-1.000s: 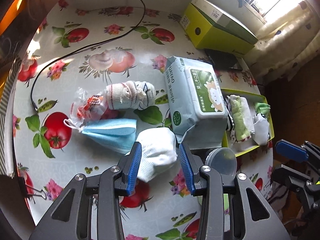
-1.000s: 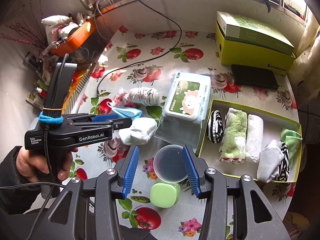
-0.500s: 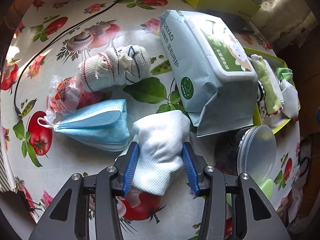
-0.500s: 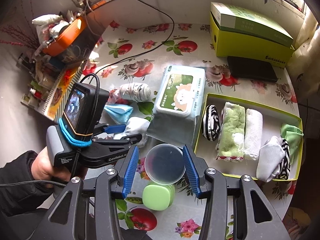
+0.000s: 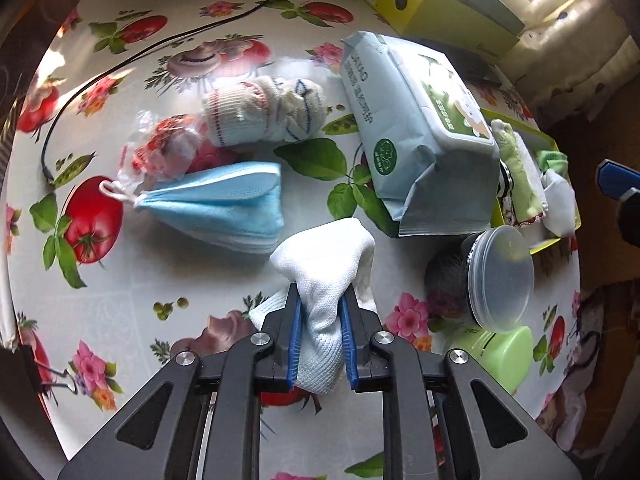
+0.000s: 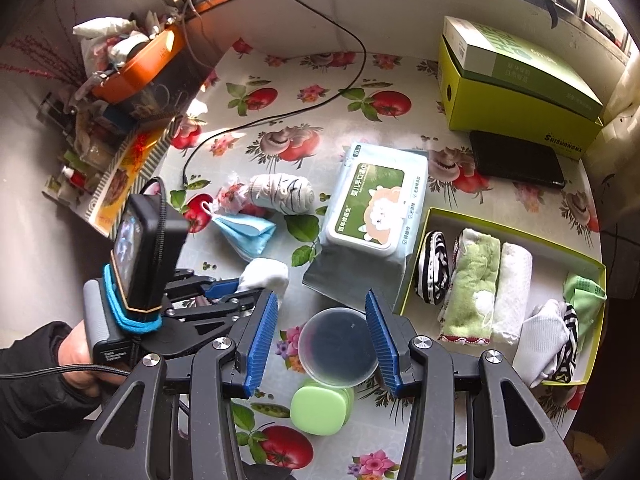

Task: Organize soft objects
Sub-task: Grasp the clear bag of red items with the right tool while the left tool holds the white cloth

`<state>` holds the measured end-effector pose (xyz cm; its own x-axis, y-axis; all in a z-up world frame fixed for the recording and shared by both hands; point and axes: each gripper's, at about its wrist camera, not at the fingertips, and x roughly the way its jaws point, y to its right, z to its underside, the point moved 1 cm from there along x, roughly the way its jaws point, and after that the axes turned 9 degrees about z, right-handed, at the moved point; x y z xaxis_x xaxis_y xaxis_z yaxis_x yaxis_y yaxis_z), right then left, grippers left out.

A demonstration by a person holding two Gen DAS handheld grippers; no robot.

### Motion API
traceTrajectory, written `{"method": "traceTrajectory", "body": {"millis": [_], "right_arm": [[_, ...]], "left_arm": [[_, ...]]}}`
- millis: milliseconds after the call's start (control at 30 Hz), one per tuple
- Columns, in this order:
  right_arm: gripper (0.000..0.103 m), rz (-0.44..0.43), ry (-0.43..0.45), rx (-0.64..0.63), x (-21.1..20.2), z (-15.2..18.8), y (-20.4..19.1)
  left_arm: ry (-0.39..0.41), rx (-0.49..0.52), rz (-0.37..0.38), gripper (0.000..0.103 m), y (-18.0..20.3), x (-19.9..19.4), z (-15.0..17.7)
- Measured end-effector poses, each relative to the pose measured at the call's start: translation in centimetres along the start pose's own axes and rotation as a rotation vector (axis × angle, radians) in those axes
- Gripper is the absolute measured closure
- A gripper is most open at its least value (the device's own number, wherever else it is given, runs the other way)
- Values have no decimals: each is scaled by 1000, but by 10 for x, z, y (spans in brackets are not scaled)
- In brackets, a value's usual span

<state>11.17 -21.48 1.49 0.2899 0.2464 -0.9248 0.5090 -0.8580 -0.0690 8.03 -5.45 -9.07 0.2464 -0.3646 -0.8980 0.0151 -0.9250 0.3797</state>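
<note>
Left jaws: the left gripper (image 5: 320, 336) was closed tight on a white knitted cloth bundle (image 5: 326, 268), the blue pads pinching its near end while its far end bulged beyond the tips.
Bundle's place: near the front of the flowered oilcloth table (image 5: 168, 280), just beside a folded light-blue face mask (image 5: 224, 208); whether it was lifted clear or touched the table could not be told.
Right jaws: the right gripper (image 6: 322, 340) stood wide open and held nothing, hovering over a round clear-lidded dark container (image 6: 338, 346) and a green rounded plastic case (image 6: 320, 408).
Around: a striped rolled sock (image 5: 260, 112) and a small crinkled plastic packet (image 5: 160, 150) lay beyond the mask; a pale blue-grey pack of wet wipes (image 6: 374, 212) sat between them and the tray.
Destination: a shallow yellow-green cardboard tray (image 6: 520, 232) at the right already held a zebra-striped roll (image 6: 432, 268), a green towel (image 6: 472, 284), a white rolled towel (image 6: 514, 292) and more folded cloths.
Step in hand: judged as the grasp just secured, before transport.
Next move: likely lift, clear the wipes pack and container, and find a free gap in the tray.
Hard to see: the bundle's underside, the tray's far right corner, and the blurred sock's detail.
</note>
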Motion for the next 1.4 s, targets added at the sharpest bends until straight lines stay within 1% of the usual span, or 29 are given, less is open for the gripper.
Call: {"method": "traceTrajectory", "body": {"millis": [167, 233, 333, 600, 700, 867, 1033, 1167, 1267, 1300, 1400], "right_arm": [[58, -22, 2, -72, 9, -14, -20], [58, -30, 2, -106, 14, -21, -31], [58, -48, 3, -165, 23, -32, -50], [58, -91, -14, -300, 62, -73, -104], [58, -83, -28, -360, 81, -89, -120], [58, -60, -81, -459, 121, -109, -141], [58, -27, -131, -575, 156, -117, -159], [58, 9, -200, -630, 180, -117, -163], [66, 24, -239, -670, 192, -110, -166], [74, 23, -234, -682, 192, -108, -167], [82, 10, -211, -665, 186, -108, -165]], "left_arm": [[60, -104, 9, 85, -32, -30, 12], [79, -142, -5, 85, -45, -38, 16], [101, -200, -3, 85, -65, -47, 22], [150, -288, -9, 85, -93, -61, 33], [160, -329, -13, 85, -108, -66, 40], [182, -374, -15, 85, -126, -73, 48], [201, -405, -11, 85, -138, -78, 52], [204, -419, -6, 85, -144, -77, 55], [202, -427, -2, 85, -146, -76, 56], [201, -429, -2, 85, -146, -75, 56], [199, -431, -2, 85, -147, -75, 55]]}}
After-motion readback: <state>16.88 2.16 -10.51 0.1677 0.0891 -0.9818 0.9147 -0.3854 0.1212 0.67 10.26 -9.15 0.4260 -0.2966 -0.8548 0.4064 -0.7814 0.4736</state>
